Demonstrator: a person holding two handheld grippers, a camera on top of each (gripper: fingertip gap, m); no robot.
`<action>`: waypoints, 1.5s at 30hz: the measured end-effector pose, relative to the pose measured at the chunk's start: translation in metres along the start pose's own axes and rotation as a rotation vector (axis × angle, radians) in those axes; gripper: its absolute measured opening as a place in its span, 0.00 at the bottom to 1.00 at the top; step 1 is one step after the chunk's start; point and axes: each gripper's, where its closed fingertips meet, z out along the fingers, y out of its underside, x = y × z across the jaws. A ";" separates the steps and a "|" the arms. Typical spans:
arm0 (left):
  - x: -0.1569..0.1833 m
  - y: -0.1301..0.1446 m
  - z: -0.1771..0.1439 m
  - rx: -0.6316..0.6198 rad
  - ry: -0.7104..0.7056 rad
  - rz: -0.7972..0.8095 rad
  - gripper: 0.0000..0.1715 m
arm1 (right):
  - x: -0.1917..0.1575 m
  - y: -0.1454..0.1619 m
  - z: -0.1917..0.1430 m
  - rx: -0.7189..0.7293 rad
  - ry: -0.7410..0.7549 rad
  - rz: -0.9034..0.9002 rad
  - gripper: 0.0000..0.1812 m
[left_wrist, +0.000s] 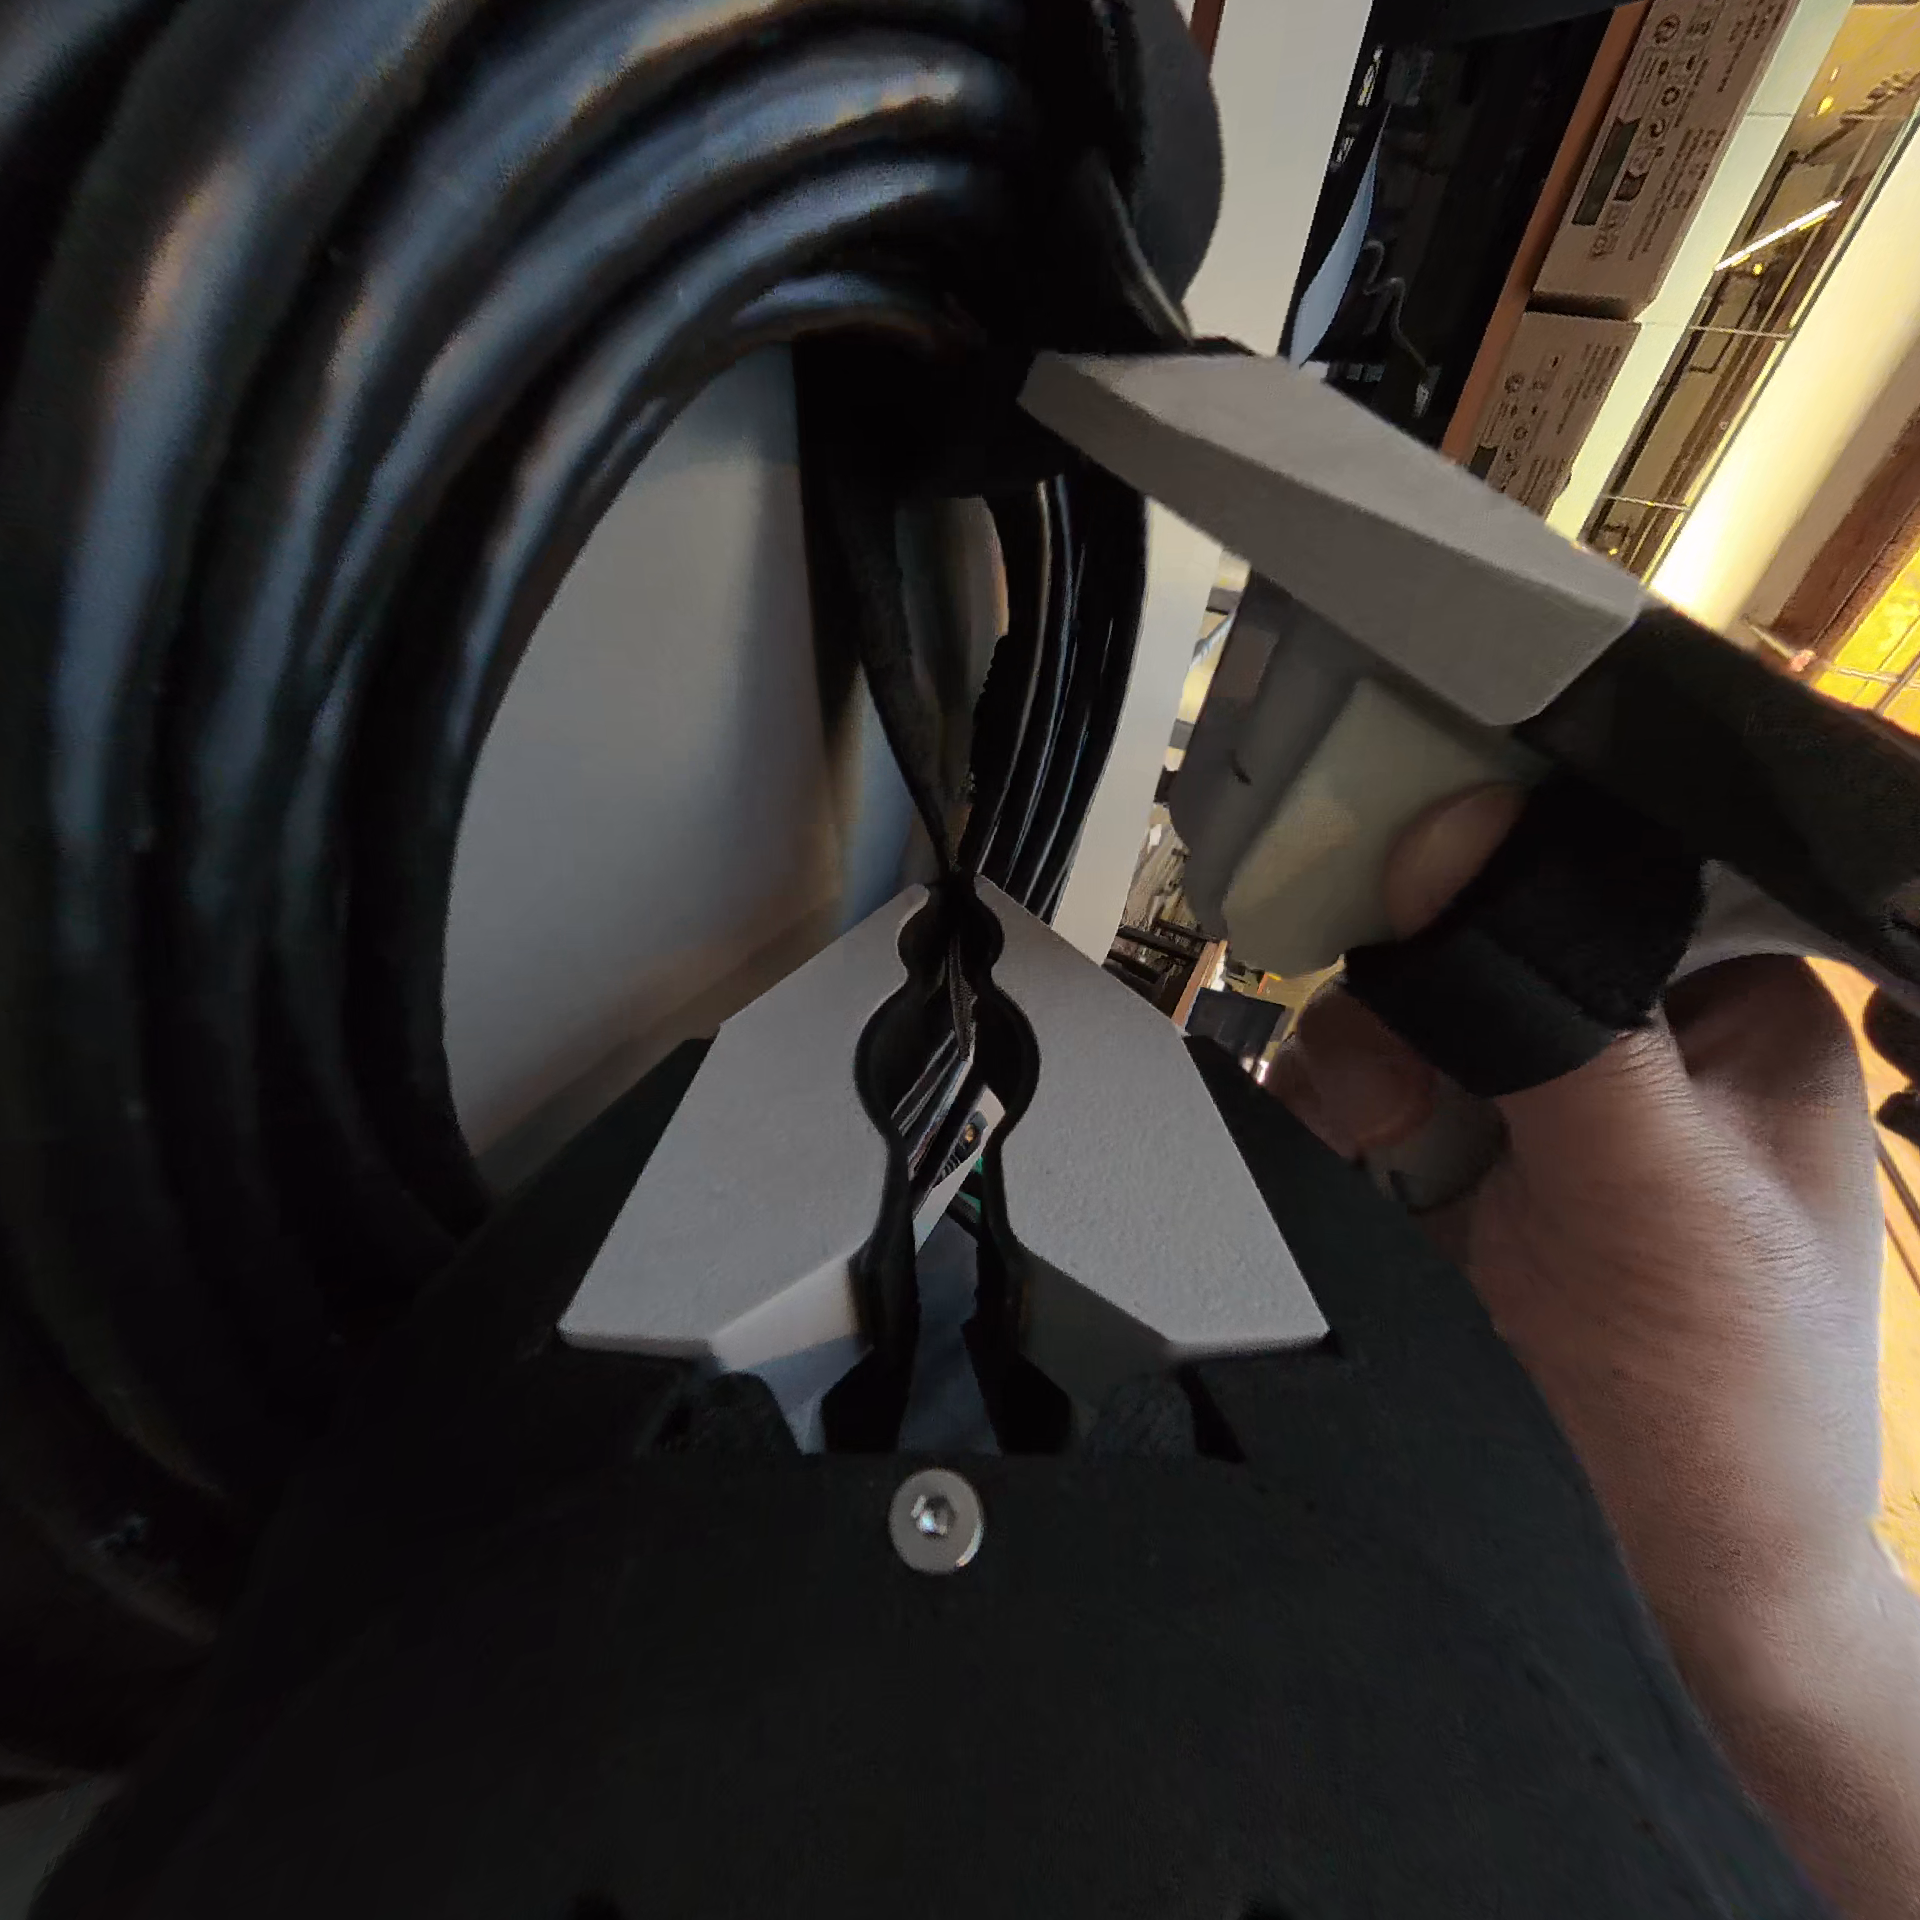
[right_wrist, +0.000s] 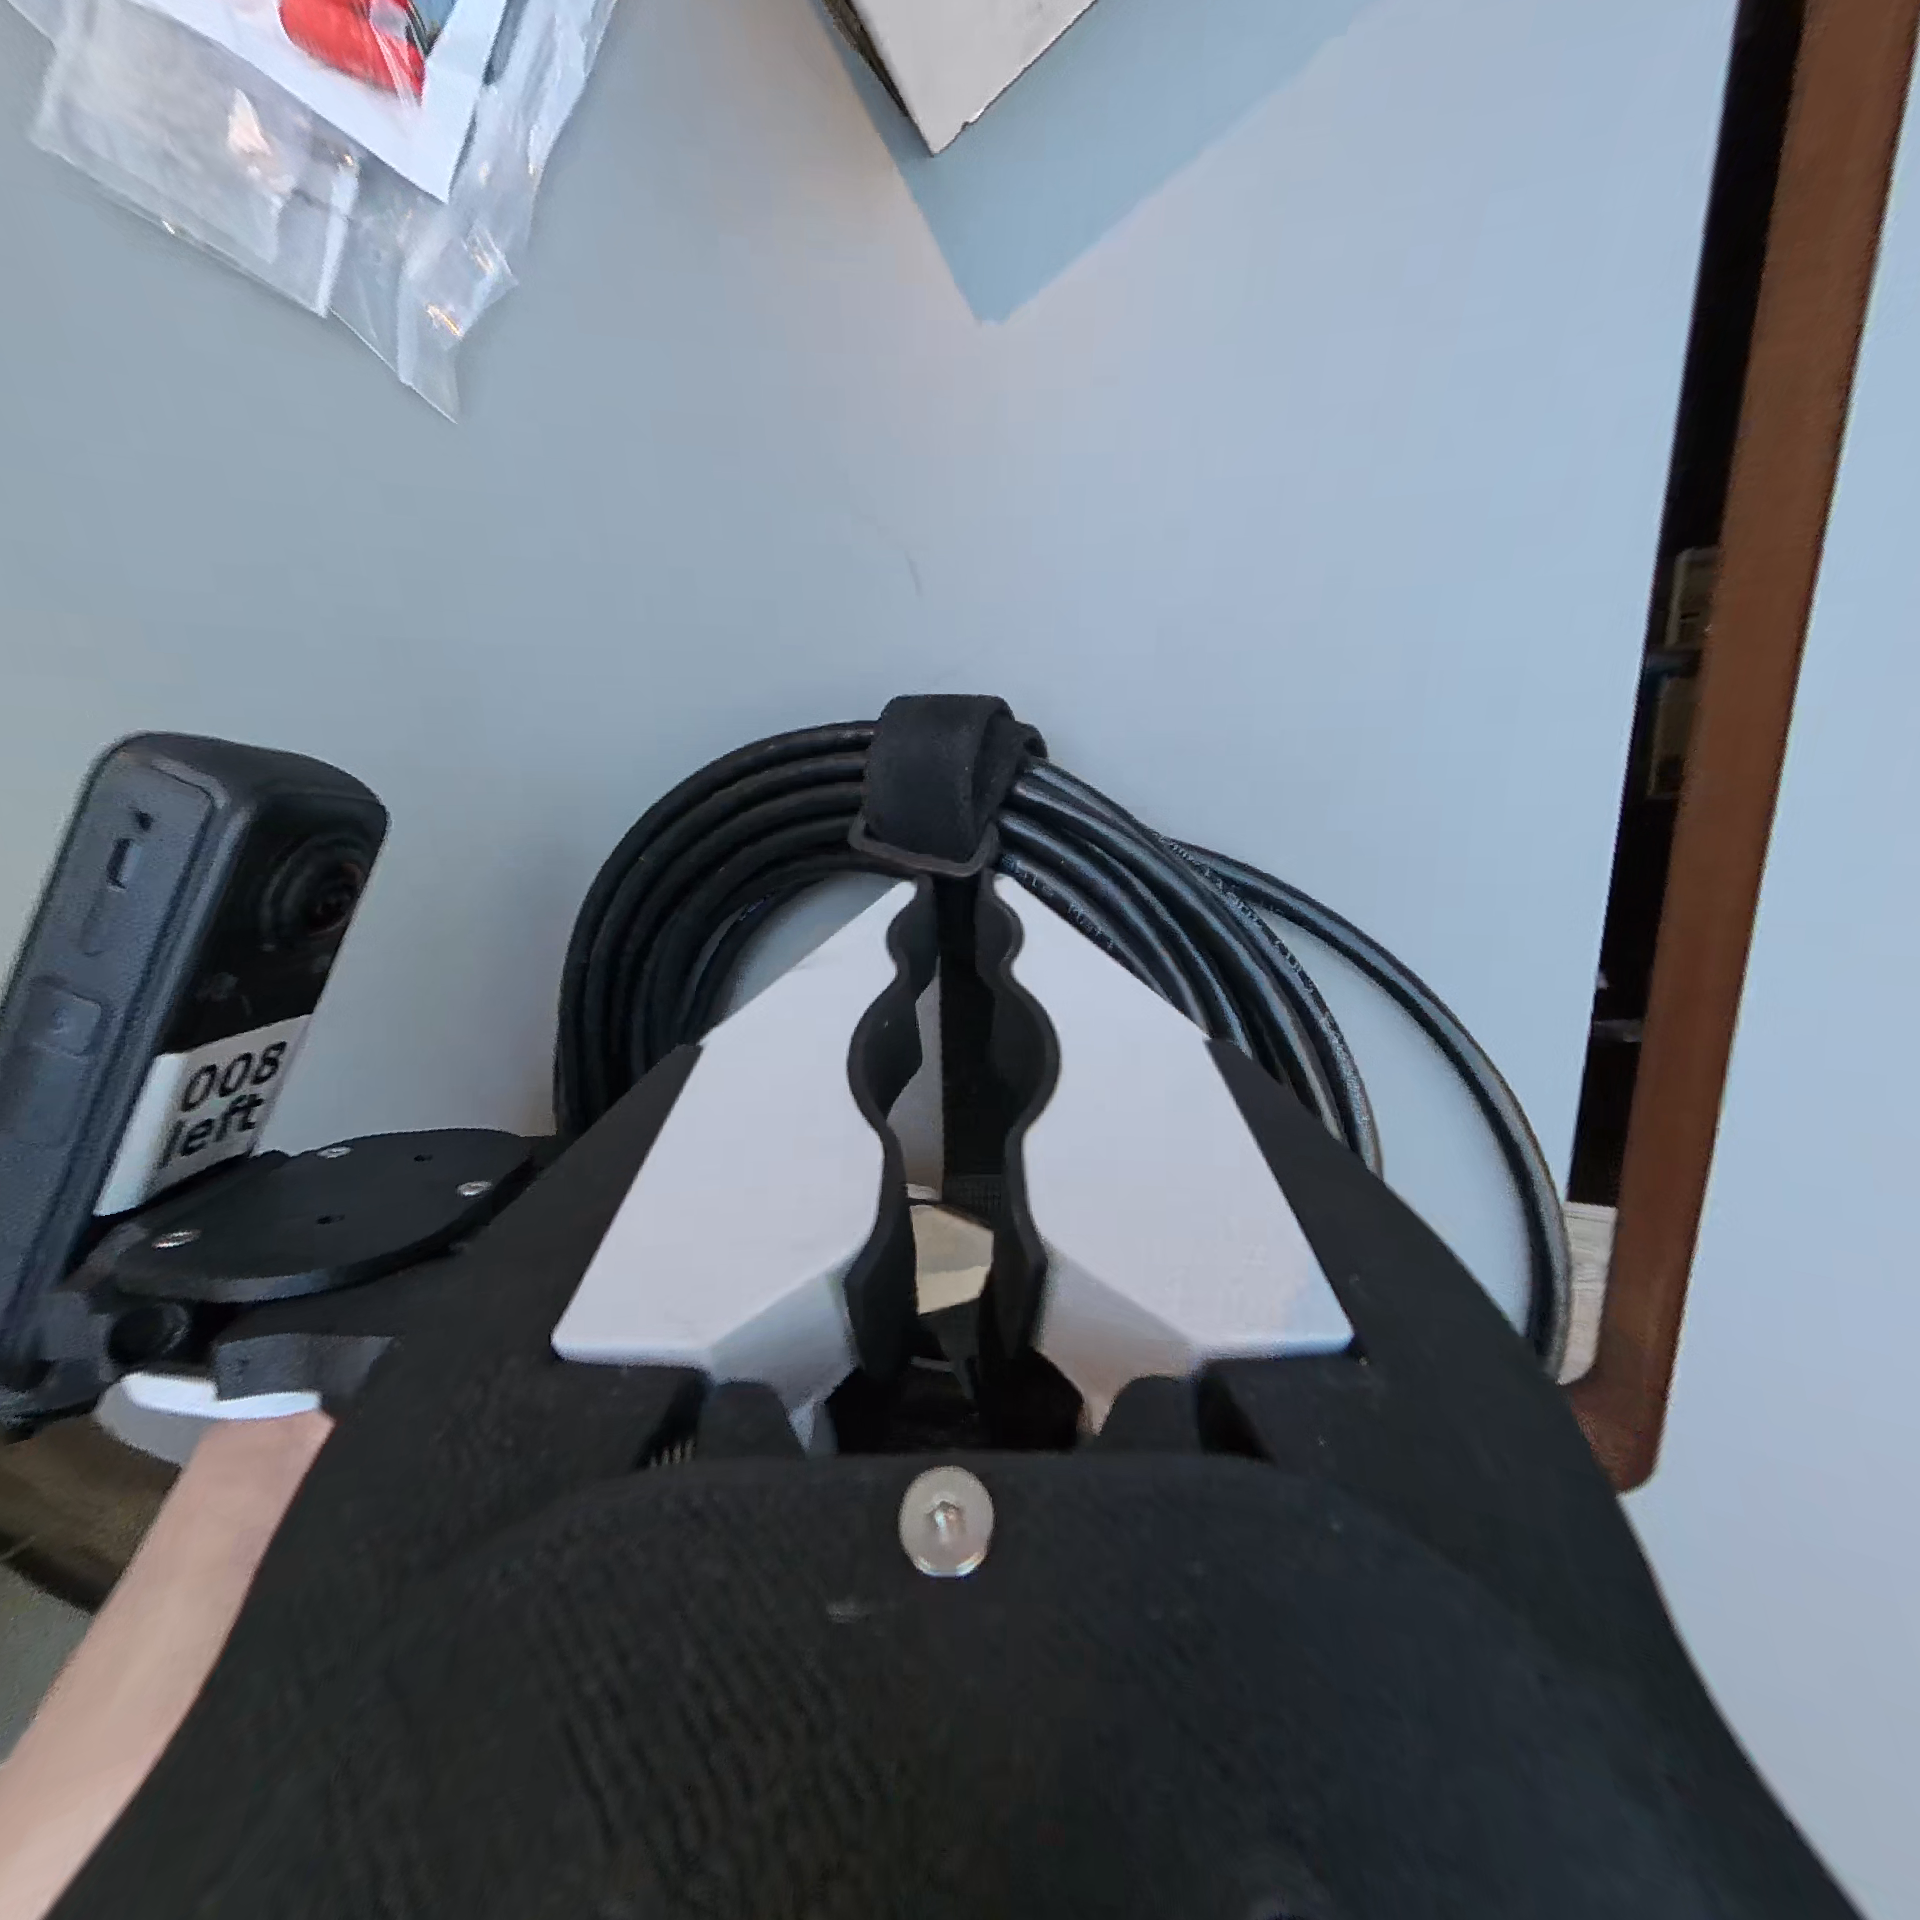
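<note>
Cable coil (right_wrist: 1049, 935) apparently on table (right_wrist: 1039, 520)

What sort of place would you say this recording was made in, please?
Probably an office or lab workroom. A pale table with a wood edge holds clear plastic bags of small parts, stacked cardboard boxes sit on shelving, and both grippers pinch the strap of a coiled black cable.

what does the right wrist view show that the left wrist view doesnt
Only the right wrist view shows the pale tabletop, clear plastic bags, the table's wooden edge, and the black camera on the left gripper. Only the left wrist view shows cardboard boxes and the hand holding the right gripper. Both show the coiled black cable, its black strap pinched in closed jaws.
</note>
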 end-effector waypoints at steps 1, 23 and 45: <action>0.000 0.001 0.000 -0.005 -0.003 0.003 0.00 | -0.001 -0.001 -0.001 -0.006 -0.019 0.027 0.02; 0.010 0.007 -0.007 -0.048 0.086 -0.114 0.00 | -0.005 -0.004 0.000 -0.059 -0.201 0.198 0.02; 0.046 -0.021 -0.036 -0.056 0.226 -0.212 0.00 | -0.010 0.044 -0.058 0.026 -0.554 -0.897 0.22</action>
